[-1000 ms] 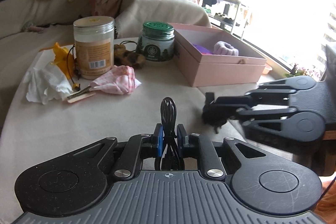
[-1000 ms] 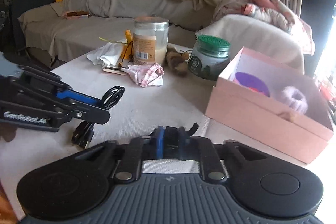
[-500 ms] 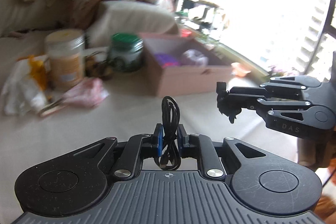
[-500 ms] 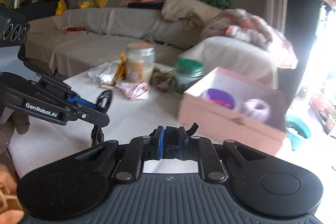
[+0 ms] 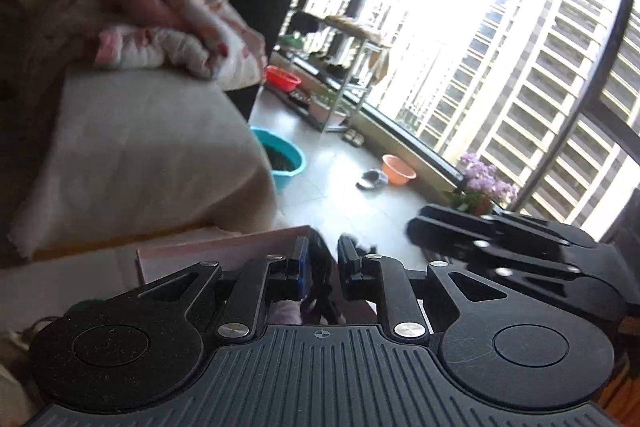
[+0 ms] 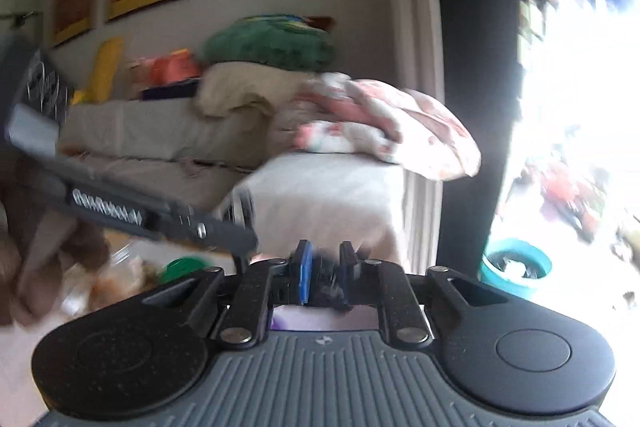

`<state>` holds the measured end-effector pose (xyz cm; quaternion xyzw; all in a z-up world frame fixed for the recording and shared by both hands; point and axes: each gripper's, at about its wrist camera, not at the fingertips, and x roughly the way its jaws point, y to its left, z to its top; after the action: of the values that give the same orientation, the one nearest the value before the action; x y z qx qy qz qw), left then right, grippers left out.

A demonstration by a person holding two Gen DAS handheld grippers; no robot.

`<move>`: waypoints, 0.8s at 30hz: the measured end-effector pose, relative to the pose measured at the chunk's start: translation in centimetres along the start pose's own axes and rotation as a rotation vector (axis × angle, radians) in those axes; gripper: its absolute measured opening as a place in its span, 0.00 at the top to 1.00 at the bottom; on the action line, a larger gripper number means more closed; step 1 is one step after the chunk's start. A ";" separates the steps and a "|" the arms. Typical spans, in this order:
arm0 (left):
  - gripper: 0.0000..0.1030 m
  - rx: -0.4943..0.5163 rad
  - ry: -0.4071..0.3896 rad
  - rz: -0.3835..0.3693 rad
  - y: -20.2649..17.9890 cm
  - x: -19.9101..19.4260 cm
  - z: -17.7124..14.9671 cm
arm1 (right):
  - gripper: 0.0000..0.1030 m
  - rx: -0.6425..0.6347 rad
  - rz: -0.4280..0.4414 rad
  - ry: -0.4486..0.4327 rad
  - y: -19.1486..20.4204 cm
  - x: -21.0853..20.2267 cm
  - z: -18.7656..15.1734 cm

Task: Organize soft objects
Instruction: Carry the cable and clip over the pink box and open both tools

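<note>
My left gripper [image 5: 322, 259] is over the pink box [image 5: 224, 251], whose far rim shows just ahead of the fingers. Its jaws stand a little apart, and the coiled black cable [image 5: 320, 297] hangs below them between the fingers; a pale purple soft thing [image 5: 282, 309] lies under it in the box. My right gripper [image 6: 323, 269] is nearly shut on a small black cable end [image 6: 332, 291], above the box's purple contents [image 6: 280, 321]. The right gripper also shows at the right of the left wrist view [image 5: 500, 251]. Both views are motion-blurred.
A green-lidded jar [image 6: 182, 265] and a blurred tall jar [image 6: 116, 267] stand left of the box. A sofa arm with a pink blanket [image 5: 168, 39] is behind. Teal [image 5: 284, 157] and orange [image 5: 398, 169] basins lie on the floor by the window.
Both grippers have swung up and right, from over the table to over the pink box. The left jaws have parted a little and the cable has dropped lower between them.
</note>
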<state>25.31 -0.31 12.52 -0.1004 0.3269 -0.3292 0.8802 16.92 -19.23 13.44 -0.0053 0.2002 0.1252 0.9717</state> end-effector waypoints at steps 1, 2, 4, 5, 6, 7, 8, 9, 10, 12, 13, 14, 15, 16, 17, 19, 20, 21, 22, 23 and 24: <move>0.81 -0.031 0.025 0.033 0.9 1.3 0.1 | 0.76 0.017 -0.014 0.006 -0.8 0.5 0.2; 0.81 -0.039 0.046 0.048 1.5 2.1 0.0 | 0.75 0.026 -0.024 0.007 -1.4 0.8 0.3; 0.81 -0.044 0.056 0.027 2.9 2.3 -0.2 | 0.69 0.025 -0.043 0.007 -2.0 1.2 0.0; 0.81 -0.051 0.041 0.012 3.4 1.5 -0.4 | 0.68 0.020 -0.050 0.011 -2.1 1.4 -0.2; 0.81 -0.054 0.022 0.006 3.8 0.4 -0.7 | 0.67 0.014 -0.047 0.016 -1.9 1.7 -0.3; 0.81 -0.056 -0.002 0.013 4.4 -1.1 -0.9 | 0.67 0.007 -0.040 0.024 -1.7 1.9 -0.5; 0.81 -0.052 -0.027 0.027 4.9 -2.7 -1.4 | 0.67 0.002 -0.032 0.030 -1.5 2.1 -0.5; 0.81 -0.042 -0.046 0.046 5.5 -4.8 -1.5 | 0.67 -0.003 -0.021 0.033 -1.0 2.3 -0.6; 0.81 -0.032 -0.066 0.078 6.0 -6.7 -1.9 | 0.66 -0.008 -0.010 0.035 -0.4 2.5 -0.6; 0.81 -0.021 -0.096 0.163 7.4 -10.8 -3.2 | 0.64 -0.013 0.016 0.036 1.1 2.9 -0.6; 0.81 -0.012 -0.106 0.213 8.1 -12.8 -3.9 | 0.64 -0.016 0.031 0.036 2.1 3.0 -0.6; 0.81 0.003 -0.114 0.275 8.8 -14.7 -4.7 | 0.64 -0.019 0.047 0.040 3.1 3.2 -0.6; 0.81 0.023 -0.117 0.342 9.6 -16.2 -5.5 | 0.63 -0.025 0.069 0.045 4.2 3.4 -0.7; 0.81 0.037 -0.114 0.411 10.3 -17.8 -6.4 | 0.63 -0.035 0.093 0.049 5.4 3.5 -0.8; 0.81 0.040 -0.111 0.468 11.3 -19.1 -7.4 | 0.62 -0.047 0.116 0.049 6.7 3.4 -1.0; 0.81 0.014 -0.115 0.546 13.3 -21.7 -9.6 | 0.53 -0.075 0.162 0.043 9.5 3.1 -2.0; 0.81 -0.012 -0.122 0.581 14.5 -22.8 -10.6 | 0.50 -0.089 0.181 0.042 10.9 3.0 -2.6; 0.81 -0.045 -0.131 0.609 15.6 -23.8 -11.7 | 0.48 -0.106 0.196 0.045 12.3 2.9 -3.3; 0.81 -0.082 -0.138 0.621 16.7 -24.2 -12.6 | 0.48 -0.123 0.206 0.057 13.7 2.9 -4.0; 0.81 -0.118 -0.137 0.619 17.4 -24.7 -13.6 | 0.48 -0.134 0.214 0.075 15.0 2.7 -4.6; 0.81 -0.143 -0.133 0.611 18.0 -25.1 -14.4 | 0.48 -0.140 0.231 0.096 16.2 2.7 -5.3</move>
<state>11.04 30.19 7.22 -0.0805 0.3058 -0.0186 0.9485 13.28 -3.21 8.20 -0.0559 0.2368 0.2495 0.9373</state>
